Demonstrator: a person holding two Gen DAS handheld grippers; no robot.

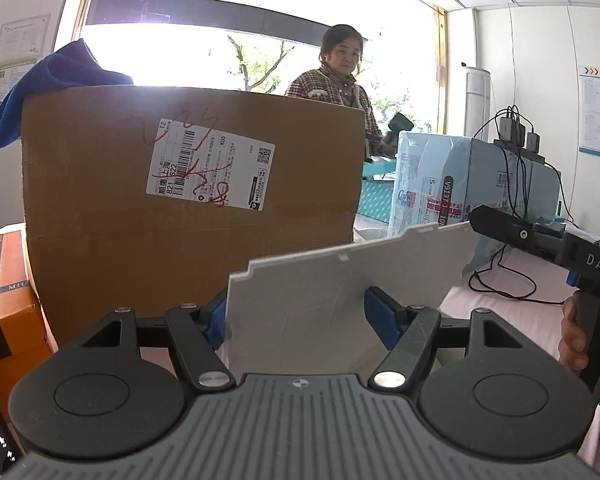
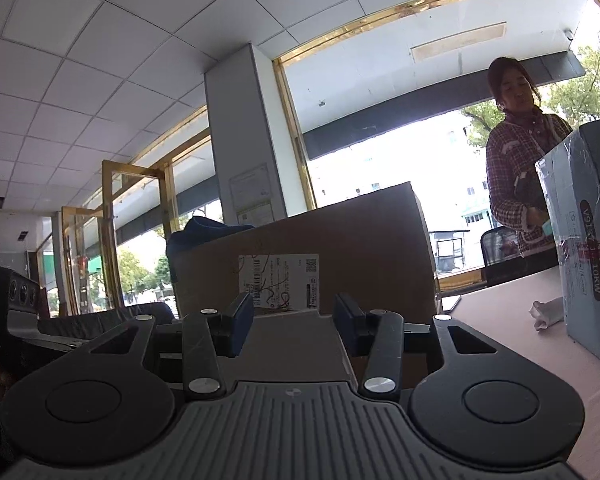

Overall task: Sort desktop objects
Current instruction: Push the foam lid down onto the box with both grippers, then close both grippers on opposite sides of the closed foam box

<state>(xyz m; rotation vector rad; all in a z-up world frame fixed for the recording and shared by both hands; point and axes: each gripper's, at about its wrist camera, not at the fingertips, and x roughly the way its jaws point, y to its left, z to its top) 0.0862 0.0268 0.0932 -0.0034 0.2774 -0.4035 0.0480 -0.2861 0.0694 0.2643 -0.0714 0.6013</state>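
Note:
A flat white board [image 1: 340, 280] with a stepped top edge hangs tilted in front of the big carton. My left gripper [image 1: 298, 320] is open wide. The board's lower part stands between its blue pads, in front of the left one and behind the right one, not squeezed. A finger [image 1: 500, 228] of the right gripper reaches the board's upper right corner. In the right wrist view my right gripper [image 2: 293, 320] has its pads against the two sides of a grey flat strip, the board's end [image 2: 292, 344].
A large cardboard box [image 1: 180, 220] with a shipping label fills the front, with a blue cloth [image 1: 60, 76] on top. An orange box [image 1: 4, 300] sits left, a light-blue wrapped carton [image 1: 460, 176] with chargers and cables right. A person [image 1: 340, 84] stands behind. Crumpled paper [image 2: 546, 314] lies on the pink table [image 1: 500, 320].

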